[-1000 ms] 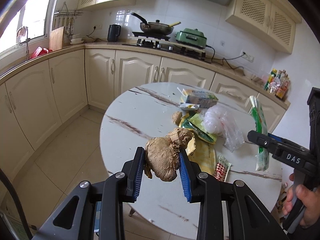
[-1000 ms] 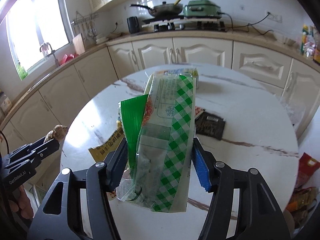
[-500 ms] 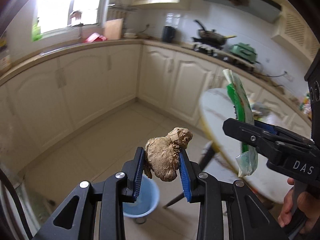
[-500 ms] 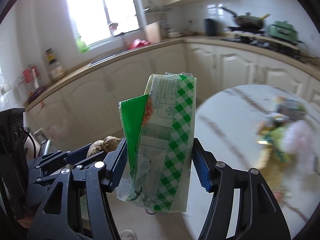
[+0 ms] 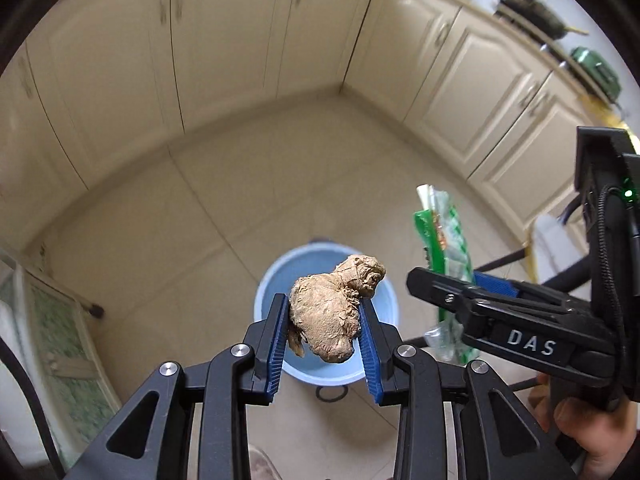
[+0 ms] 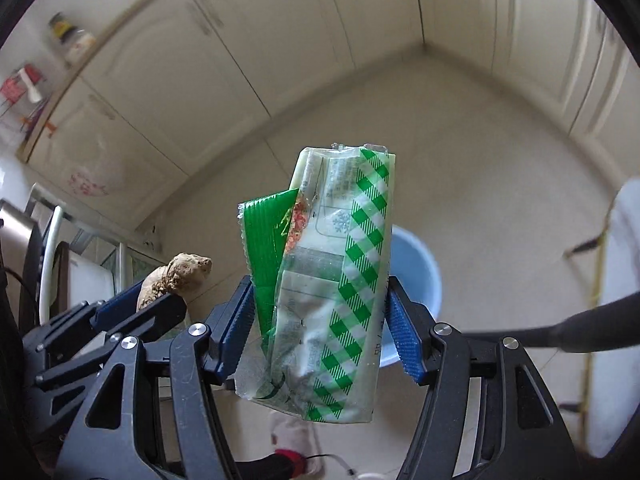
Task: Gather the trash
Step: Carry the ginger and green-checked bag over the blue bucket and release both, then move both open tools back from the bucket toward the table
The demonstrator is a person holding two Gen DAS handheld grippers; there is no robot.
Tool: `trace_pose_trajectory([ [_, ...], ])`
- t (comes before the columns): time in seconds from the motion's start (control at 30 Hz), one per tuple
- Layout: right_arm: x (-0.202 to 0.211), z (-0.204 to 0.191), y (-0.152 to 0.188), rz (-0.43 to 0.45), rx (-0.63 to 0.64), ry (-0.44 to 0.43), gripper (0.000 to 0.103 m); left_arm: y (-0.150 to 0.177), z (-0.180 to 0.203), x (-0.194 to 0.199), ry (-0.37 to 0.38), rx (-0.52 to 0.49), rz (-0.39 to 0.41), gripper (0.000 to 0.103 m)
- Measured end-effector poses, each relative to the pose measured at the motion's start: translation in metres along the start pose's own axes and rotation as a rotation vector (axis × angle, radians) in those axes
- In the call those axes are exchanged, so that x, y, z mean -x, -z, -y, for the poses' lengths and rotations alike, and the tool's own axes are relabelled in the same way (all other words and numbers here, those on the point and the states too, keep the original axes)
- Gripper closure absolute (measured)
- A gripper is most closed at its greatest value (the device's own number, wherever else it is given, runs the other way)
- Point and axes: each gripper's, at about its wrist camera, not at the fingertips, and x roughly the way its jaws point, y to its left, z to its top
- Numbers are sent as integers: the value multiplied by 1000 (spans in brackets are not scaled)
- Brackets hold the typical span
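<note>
Ginger clamped in left gripper; wrapper between right gripper's parting pads.

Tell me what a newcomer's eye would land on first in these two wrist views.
First, the knobbly brown ginger root, clamped between the left gripper's blue fingers, directly over the pale blue bucket on the tiled floor. Next, the green-checked plastic wrapper, standing upright between the right gripper's fingers, with the same bucket showing behind it.

Home kitchen: cream cabinets, wok.
</note>
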Motion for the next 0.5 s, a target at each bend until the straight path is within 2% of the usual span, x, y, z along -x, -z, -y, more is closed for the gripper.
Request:
trace_pose_trajectory([
  [0.13,-54,25,-4,-68,-43,3,39,-11,-5,-59,8,21,-94,73],
  [0.2,-71,38,-7,-86,-80,-21,33,-19,-12,-82,13,33,-120,73],
  [0.27,-82,46,-11,-96,-102,-24,14,-29,-4,-101,8,33,-140,73],
  [0.4,-79,56,-9,-73,-85,23,15,-47,-2,-133,1,31,-171,72],
  [0.5,-74,60,-13,-62,-78,41,14,-57,3,-145,-7,23,-166,65],
])
